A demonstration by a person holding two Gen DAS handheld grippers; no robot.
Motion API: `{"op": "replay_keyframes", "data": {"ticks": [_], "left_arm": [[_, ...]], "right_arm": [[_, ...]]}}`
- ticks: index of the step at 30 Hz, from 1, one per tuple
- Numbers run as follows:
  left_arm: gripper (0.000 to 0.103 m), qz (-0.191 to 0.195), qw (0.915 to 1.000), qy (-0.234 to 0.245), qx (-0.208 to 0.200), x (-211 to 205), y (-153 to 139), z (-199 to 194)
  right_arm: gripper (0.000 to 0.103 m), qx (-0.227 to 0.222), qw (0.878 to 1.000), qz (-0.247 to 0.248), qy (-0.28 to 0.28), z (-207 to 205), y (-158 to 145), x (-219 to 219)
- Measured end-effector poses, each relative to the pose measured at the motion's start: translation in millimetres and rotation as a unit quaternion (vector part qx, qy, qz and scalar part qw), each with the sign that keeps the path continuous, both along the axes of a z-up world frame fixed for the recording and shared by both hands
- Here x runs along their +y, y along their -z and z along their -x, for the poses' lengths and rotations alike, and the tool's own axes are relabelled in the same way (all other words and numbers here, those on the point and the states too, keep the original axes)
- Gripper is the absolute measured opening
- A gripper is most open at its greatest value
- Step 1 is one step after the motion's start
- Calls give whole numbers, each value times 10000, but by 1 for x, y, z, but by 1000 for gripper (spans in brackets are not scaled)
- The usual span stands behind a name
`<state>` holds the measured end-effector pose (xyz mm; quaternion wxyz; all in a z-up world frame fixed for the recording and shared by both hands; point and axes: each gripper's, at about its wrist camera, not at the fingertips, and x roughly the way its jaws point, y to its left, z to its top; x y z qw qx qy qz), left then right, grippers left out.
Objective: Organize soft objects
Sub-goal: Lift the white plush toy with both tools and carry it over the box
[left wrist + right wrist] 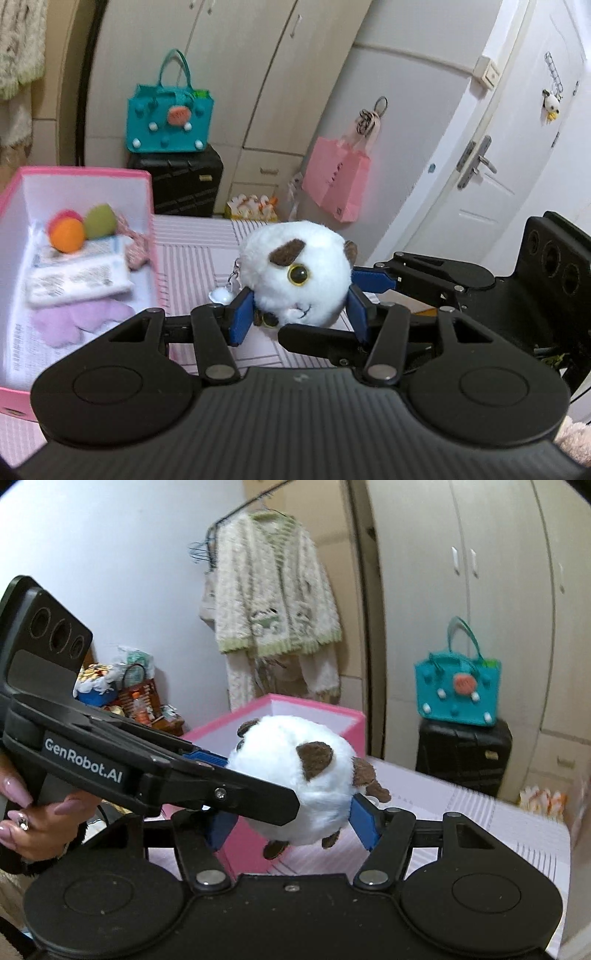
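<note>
Right now one fluffy white toy (295, 275) hangs above the striped bed (199, 258), squeezed by both the left tool (299, 314) and the right tool (291, 830). At nine o'clock, the pink box (22, 181) already holds about six soft things. Only this toy looks left.

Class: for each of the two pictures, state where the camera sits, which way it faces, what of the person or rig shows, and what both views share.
Left wrist: on the left gripper, facing wardrobe and door; right gripper enters from the right.
Right wrist: on the right gripper, facing the hanging cardigan; left gripper and hand show.
Shared: white plush toy between both jaws, pink box, teal bag.
</note>
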<state>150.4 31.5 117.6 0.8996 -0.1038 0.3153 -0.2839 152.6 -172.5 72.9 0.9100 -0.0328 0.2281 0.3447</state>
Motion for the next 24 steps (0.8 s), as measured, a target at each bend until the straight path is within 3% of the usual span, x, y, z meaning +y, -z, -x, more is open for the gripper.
{"op": "replay_keyframes", "data": {"ticks": [5, 9, 24], "left_arm": [[51, -102, 9986, -384, -353, 24, -16, 16], [51, -76, 9969, -663, -408, 46, -21, 19], [51, -66, 9917, -1194, 466, 115, 14, -27]], "right_arm": [[68, -264, 9993, 79, -267, 1, -17, 29], [68, -261, 9984, 1, -494, -6, -22, 49], [68, 705, 9927, 64, -976, -56, 10, 113]]}}
